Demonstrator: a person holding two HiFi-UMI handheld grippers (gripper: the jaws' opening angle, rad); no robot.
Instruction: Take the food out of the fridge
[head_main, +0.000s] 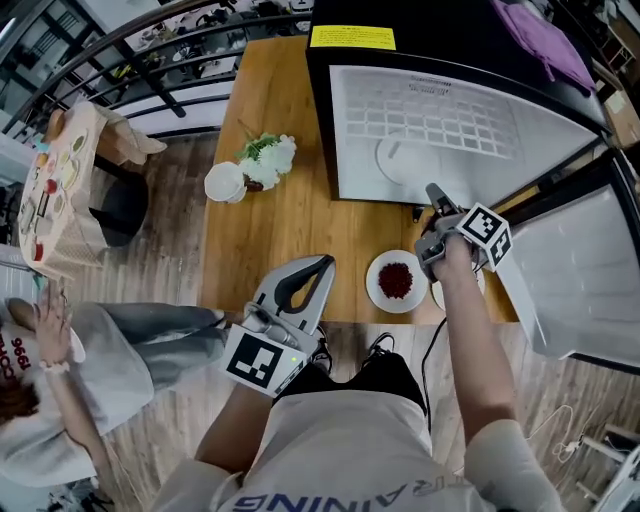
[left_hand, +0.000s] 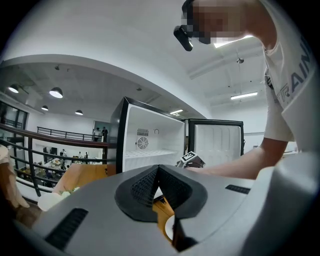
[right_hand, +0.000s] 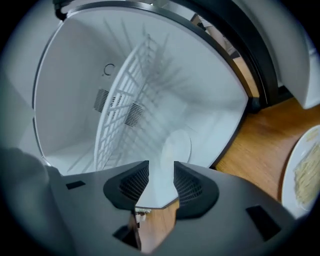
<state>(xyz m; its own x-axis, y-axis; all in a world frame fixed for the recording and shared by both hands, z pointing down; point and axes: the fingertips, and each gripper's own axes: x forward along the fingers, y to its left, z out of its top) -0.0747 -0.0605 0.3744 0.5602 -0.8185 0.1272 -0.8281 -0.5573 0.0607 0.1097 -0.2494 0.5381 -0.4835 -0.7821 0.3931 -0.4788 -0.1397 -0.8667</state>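
The right gripper (right_hand: 161, 168) aims into the open fridge (head_main: 318, 130), fingers apart and empty; a pale round dish (right_hand: 177, 146) lies flat on the fridge floor straight ahead, with no long axis; I can't tell its contents. The left gripper (head_main: 322, 266), fingers closed on nothing, hangs farther back; red food (head_main: 396, 281) and noodles (right_hand: 302, 175) sit on the counter (head_main: 290, 220).
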